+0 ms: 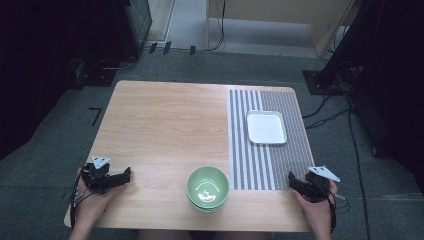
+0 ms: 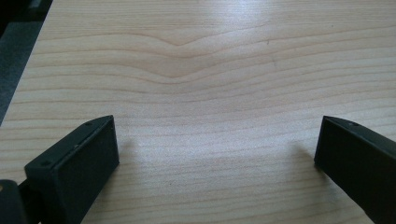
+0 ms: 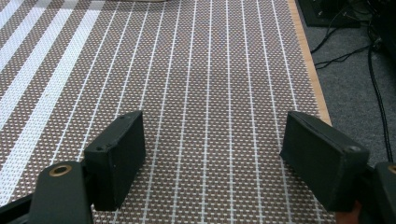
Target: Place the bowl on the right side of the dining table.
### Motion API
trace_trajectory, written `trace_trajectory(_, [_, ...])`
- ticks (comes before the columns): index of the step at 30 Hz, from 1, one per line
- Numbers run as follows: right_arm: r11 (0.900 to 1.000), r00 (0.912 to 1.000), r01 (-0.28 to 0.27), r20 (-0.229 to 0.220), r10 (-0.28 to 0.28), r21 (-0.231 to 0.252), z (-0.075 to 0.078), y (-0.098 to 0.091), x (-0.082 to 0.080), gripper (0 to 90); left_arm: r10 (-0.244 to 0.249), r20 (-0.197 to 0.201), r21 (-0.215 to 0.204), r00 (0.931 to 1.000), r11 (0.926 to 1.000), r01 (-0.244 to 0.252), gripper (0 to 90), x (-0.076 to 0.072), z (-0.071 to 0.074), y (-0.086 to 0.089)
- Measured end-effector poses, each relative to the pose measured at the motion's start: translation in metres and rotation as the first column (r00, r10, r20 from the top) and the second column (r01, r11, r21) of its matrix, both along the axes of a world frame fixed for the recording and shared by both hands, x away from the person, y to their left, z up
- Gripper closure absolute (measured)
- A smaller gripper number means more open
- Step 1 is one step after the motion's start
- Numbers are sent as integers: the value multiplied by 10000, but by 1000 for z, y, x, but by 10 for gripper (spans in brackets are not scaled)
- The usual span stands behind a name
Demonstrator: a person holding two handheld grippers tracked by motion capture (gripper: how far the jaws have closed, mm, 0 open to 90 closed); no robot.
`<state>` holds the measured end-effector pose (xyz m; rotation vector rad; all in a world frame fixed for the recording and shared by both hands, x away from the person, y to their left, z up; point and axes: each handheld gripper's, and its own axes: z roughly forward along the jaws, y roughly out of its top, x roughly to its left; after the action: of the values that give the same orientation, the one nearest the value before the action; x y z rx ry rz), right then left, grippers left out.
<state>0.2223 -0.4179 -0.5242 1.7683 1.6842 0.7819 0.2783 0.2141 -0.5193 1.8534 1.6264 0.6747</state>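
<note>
While both claws stood released and empty at the frame's lower corners, left claw (image 1: 127, 173) and right claw (image 1: 291, 179), stacked green bowls (image 1: 208, 188) sat at bottom centre of the surface (image 1: 160, 125); likely glazed, rigid, slippery and breakable, best pinched at the rim.

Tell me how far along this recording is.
Nothing looks done: the stacked green bowls sit untouched at the table's near edge, the white tray empty on the striped mat. Left claw and right claw rest open, holding nothing. Everything remains.
</note>
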Motion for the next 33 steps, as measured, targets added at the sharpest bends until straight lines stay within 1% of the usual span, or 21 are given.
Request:
trace_trajectory(8, [9996, 9996, 270, -27, -270, -7, 0, 2, 0, 196, -2, 11, -4, 10000, 10000, 2, 0, 0, 0, 0])
trace_trajectory(11, [9996, 9996, 273, -29, -273, -6, 0, 2, 0, 197, -8, 9, -3, 10000, 10000, 8, 0, 0, 0, 0])
trace_trajectory(13, [9995, 9995, 300, -2, -300, 16, 0, 1, -1, 213, -9, 9, -8, 10000, 10000, 9, 0, 0, 0, 0])
trace_trajectory(15, [9996, 9995, 298, 47, -298, 8, 0, 2, -1, 229, -5, 11, -11, 10000, 10000, 5, 0, 0, 0, 0])
trace_trajectory(16, [9993, 9993, 336, 182, -333, -191, 1, 3, -2, 238, -21, 7, -7, 10000, 10000, 21, 0, 0, 0, 0])
trace_trajectory(17, [9991, 9991, 357, 231, -352, -242, 2, 4, -2, 244, -27, 9, -4, 10000, 10000, 27, 0, 0, 0, 0])
trace_trajectory(20, [9992, 9988, 314, 388, -304, -251, 5, 6, -4, 267, -31, 8, -2, 10000, 10000, 31, 0, 1, 0, 0])
trace_trajectory(25, [9995, 9977, 170, 665, -151, -283, 15, 10, -6, 269, -33, 6, -3, 10000, 10000, 33, 0, 1, 0, 0])
trace_trajectory(26, [9999, 9974, 81, 713, -73, -105, 18, 12, -6, 267, -28, 8, -4, 10000, 10000, 28, 0, 1, 0, 0])
trace_trajectory(28, [9985, 9960, -216, 876, 171, 508, 25, 16, -7, 261, -35, 6, -1, 10000, 10000, 35, 0, 1, 0, 0])
trace_trajectory(30, [9980, 9945, -362, 999, 308, 526, 34, 23, -8, 261, -36, 4, -3, 10000, 10000, 36, 0, 1, 0, 0])
trace_trajectory(32, [9963, 9917, -630, 1159, 559, 584, 42, 32, -9, 261, -29, 8, -2, 10000, 10000, 29, 0, 1, 0, 0])
trace_trajectory(33, [9958, 9901, -750, 1230, 682, 516, 45, 36, -9, 261, -35, 7, -3, 10000, 10000, 35, 0, 1, 0, 0])
